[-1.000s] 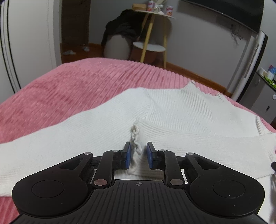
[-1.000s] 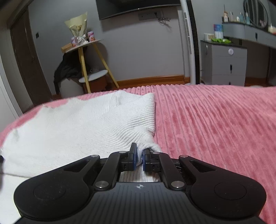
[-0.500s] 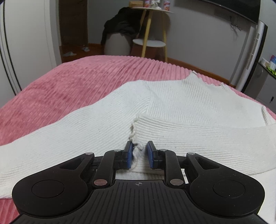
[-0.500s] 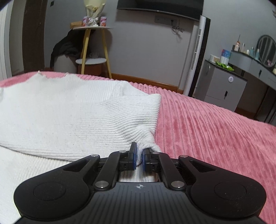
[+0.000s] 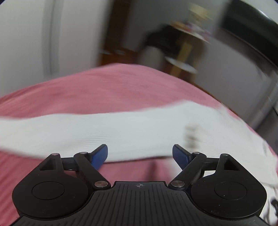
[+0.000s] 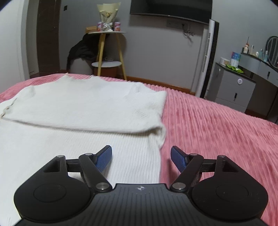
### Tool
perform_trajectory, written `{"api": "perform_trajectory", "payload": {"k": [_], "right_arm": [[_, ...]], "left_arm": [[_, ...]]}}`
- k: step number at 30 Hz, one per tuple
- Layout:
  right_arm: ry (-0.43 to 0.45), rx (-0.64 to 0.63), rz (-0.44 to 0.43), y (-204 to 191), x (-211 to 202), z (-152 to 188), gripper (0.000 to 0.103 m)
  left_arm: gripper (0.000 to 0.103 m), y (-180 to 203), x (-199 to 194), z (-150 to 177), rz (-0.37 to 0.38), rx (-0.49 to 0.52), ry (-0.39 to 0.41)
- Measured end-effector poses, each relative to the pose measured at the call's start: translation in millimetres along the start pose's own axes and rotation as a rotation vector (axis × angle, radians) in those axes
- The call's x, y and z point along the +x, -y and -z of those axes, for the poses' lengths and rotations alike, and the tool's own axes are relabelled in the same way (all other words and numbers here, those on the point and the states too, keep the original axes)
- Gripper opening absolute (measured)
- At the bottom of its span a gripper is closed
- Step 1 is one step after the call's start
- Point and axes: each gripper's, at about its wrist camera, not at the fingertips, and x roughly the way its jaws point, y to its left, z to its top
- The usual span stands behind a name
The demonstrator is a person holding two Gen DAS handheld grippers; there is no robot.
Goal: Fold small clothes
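Note:
A white ribbed knit sweater [image 6: 83,107] lies flat on the pink bed cover [image 6: 217,132]. One sleeve is folded across its body, with the fold edge running left to right. My right gripper [image 6: 141,156] is open and empty, just above the sweater's right edge. In the blurred left wrist view, the sweater's other long sleeve [image 5: 97,128] stretches across the pink cover [image 5: 86,87]. My left gripper [image 5: 139,154] is open and empty, close to that sleeve's near edge.
Beyond the bed's far edge stand a yellow-legged side table [image 6: 108,52] with a bouquet and cans, a dark garment on a stool [image 6: 81,53], a white tower fan [image 6: 207,57] and grey drawers [image 6: 234,87]. A TV [image 6: 171,8] hangs on the wall.
Both grippers were shut on the sweater's sleeve, one at its cuff, and have opened and let go. The sleeve now lies folded across the body. The left gripper swung left, blurring its view.

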Motion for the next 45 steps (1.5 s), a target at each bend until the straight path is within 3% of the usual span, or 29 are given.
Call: {"api": "perform_trajectory", "payload": {"k": [5, 8, 11, 15, 17, 22, 24, 28, 31, 34, 35, 36, 37, 38, 41, 45], "right_arm": [[0.026, -0.002, -0.041, -14.2, -11.7, -1.5, 0.075], [0.03, -0.011, -0.061, -24.4, -18.1, -0.5, 0.075], [0.024, -0.007, -0.078, -31.9, -24.6, 3.4, 0.075], [0.009, -0.004, -0.088, -36.5, -29.6, 8.6, 0.075], [0.001, 0.003, -0.082, -36.9, -28.4, 10.3, 0.074], [-0.006, 0.008, -0.075, -37.1, -25.7, 14.0, 0.065], [-0.001, 0.017, -0.072, -35.8, -26.1, 14.7, 0.062], [-0.006, 0.03, -0.07, -32.7, -24.0, 15.9, 0.06], [-0.013, 0.042, -0.073, -32.2, -21.7, 16.9, 0.06], [-0.016, 0.047, -0.076, -32.2, -22.1, 17.3, 0.06], [-0.014, 0.046, -0.077, -31.9, -22.8, 17.2, 0.06], [-0.013, 0.048, -0.08, -30.9, -23.3, 17.0, 0.06], [-0.013, 0.051, -0.085, -29.7, -23.7, 16.8, 0.06], [-0.013, 0.057, -0.09, -27.9, -24.0, 16.6, 0.06], [-0.016, 0.068, -0.104, -23.2, -22.9, 16.3, 0.051], [-0.044, 0.114, -0.157, -18.9, -20.1, 14.1, 0.046]], "left_arm": [[0.083, -112.4, -20.6, 3.4, -0.183, -0.336, 0.012], [0.072, -158.7, -26.3, 7.7, -0.155, -0.54, 0.039], [0.062, -185.1, -25.9, 5.8, -0.146, -0.656, 0.082], [0.061, -213.8, -30.6, 9.0, -0.157, -0.803, 0.14], [0.05, -225.7, -27.1, 12.0, -0.149, -0.845, 0.14], [0.009, -244.7, -32.8, 19.2, -0.131, -0.935, 0.153], [0.009, -234.1, -41.0, 13.3, -0.139, -0.87, 0.167], [0.009, -159.7, -64.0, -19.2, -0.086, -0.523, 0.227], [0.009, -71.0, -79.3, -33.2, 0.063, -0.271, 0.251], [0.01, 18.8, -83.9, -23.6, 0.209, -0.065, 0.224], [0.013, 47.0, -81.8, -15.6, 0.257, 0.01, 0.202], [0.023, 71.8, -80.0, -5.4, 0.283, 0.081, 0.184], [0.045, 91.0, -77.7, 5.4, 0.282, 0.133, 0.17], [0.055, 105.6, -75.9, 18.7, 0.259, 0.157, 0.164], [0.057, 111.4, -70.3, 46.4, 0.167, 0.066, 0.157], [0.056, 93.9, -57.4, 66.9, -0.073, 0.035, 0.138]]}}
